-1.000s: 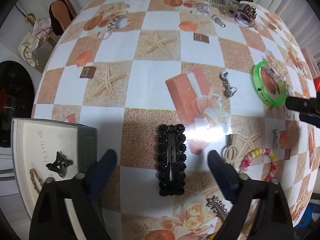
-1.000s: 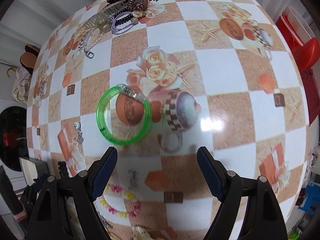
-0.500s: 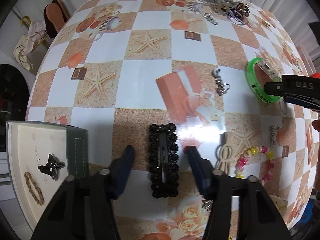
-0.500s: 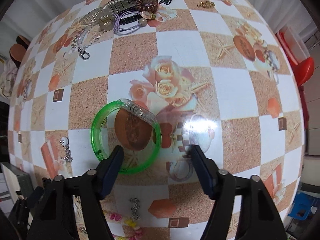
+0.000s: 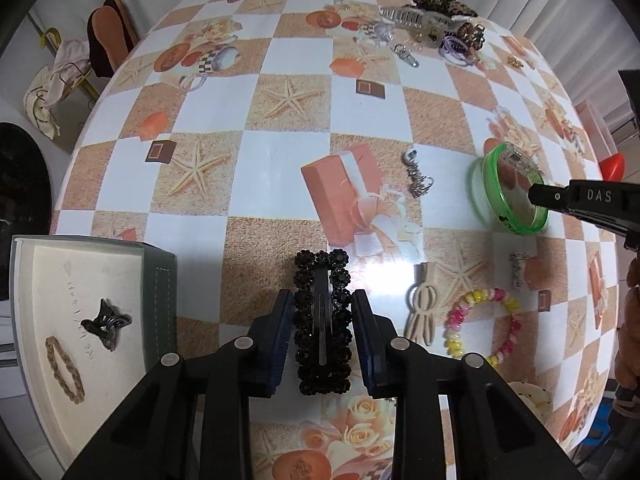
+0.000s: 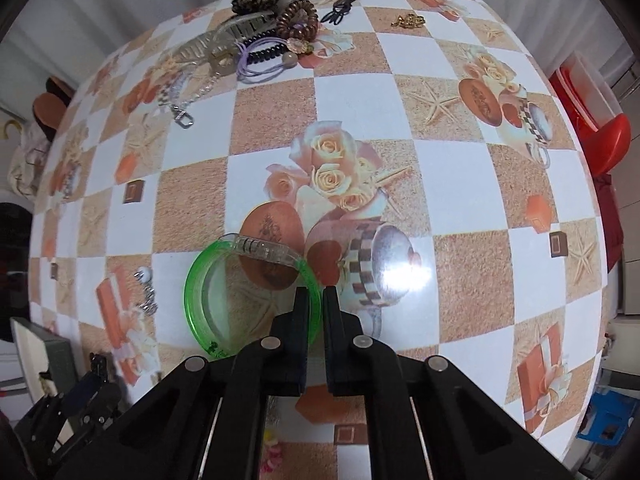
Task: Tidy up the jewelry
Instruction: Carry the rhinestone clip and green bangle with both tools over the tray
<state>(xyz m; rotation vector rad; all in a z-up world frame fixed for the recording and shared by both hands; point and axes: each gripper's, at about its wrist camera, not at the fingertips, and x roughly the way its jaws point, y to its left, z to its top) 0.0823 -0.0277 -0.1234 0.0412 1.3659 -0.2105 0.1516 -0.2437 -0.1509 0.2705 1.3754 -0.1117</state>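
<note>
My left gripper (image 5: 322,312) is shut on a black beaded hair clip (image 5: 322,320) that lies on the patterned tablecloth, its fingers against both long sides. My right gripper (image 6: 315,300) is shut on the rim of a green translucent bangle (image 6: 208,280), which tilts up off the table; it also shows in the left wrist view (image 5: 510,192). A grey jewelry box (image 5: 60,320) at the left holds a small black claw clip (image 5: 106,322) and a braided brown ring (image 5: 64,368).
A beige hair clip (image 5: 420,312), a pink and yellow bead bracelet (image 5: 480,320) and small silver charms (image 5: 418,178) lie between the grippers. A pile of hair ties, claw clips and chains (image 6: 260,36) sits at the far edge. A red chair (image 6: 600,128) stands right.
Both grippers have gone from wide open to shut. The left closed on the black hair clip. The right moved forward and closed on the green bangle's rim, lifting it.
</note>
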